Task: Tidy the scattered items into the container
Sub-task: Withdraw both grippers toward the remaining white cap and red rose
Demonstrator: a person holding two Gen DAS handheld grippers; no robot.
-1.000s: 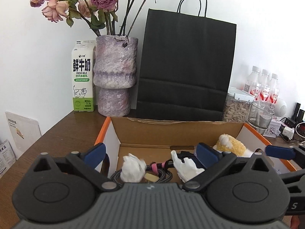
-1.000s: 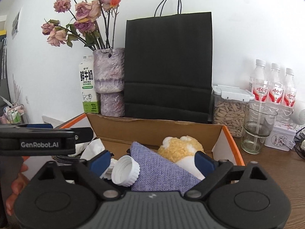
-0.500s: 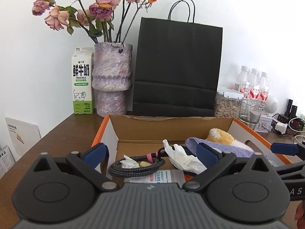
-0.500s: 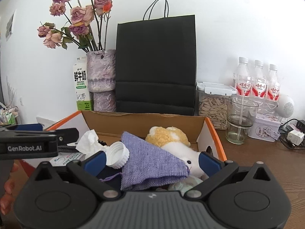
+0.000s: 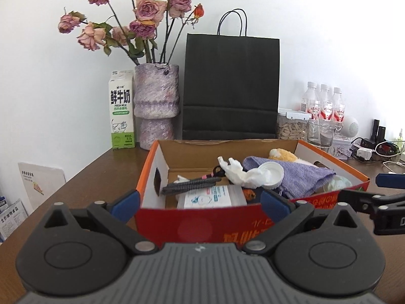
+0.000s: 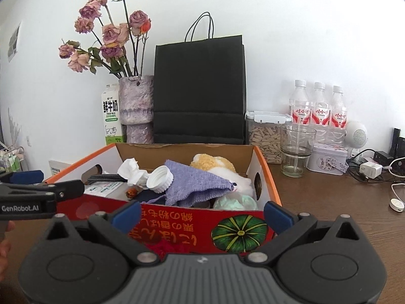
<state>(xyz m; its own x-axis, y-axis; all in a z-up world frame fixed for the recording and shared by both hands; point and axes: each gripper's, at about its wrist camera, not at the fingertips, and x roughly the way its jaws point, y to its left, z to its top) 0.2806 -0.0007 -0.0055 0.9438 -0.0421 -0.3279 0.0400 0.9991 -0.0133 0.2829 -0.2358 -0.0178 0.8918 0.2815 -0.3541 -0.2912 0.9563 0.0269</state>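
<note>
An open cardboard box (image 5: 192,225) with a red front and orange rim, also in the right wrist view (image 6: 177,230), holds a crumpled tissue (image 5: 240,172), a white cap (image 6: 160,178), a purple cloth (image 6: 195,186), a yellow and white plush toy (image 6: 215,164), a braided cable (image 5: 192,183) and a white packet (image 5: 212,197). My left gripper (image 5: 200,202) is open and empty, in front of the box. My right gripper (image 6: 202,212) is open and empty, also in front of the box.
Behind the box stand a black paper bag (image 5: 230,86), a purple vase of dried roses (image 5: 155,103) and a milk carton (image 5: 121,109). At the right are water bottles (image 6: 319,106), a seed jar (image 6: 265,136), a glass (image 6: 296,149), a tin (image 6: 327,158) and chargers with cables (image 6: 372,169).
Both grippers have drawn back from over the box to in front of it, open. The tissue, cap and cloth now lie in the box.
</note>
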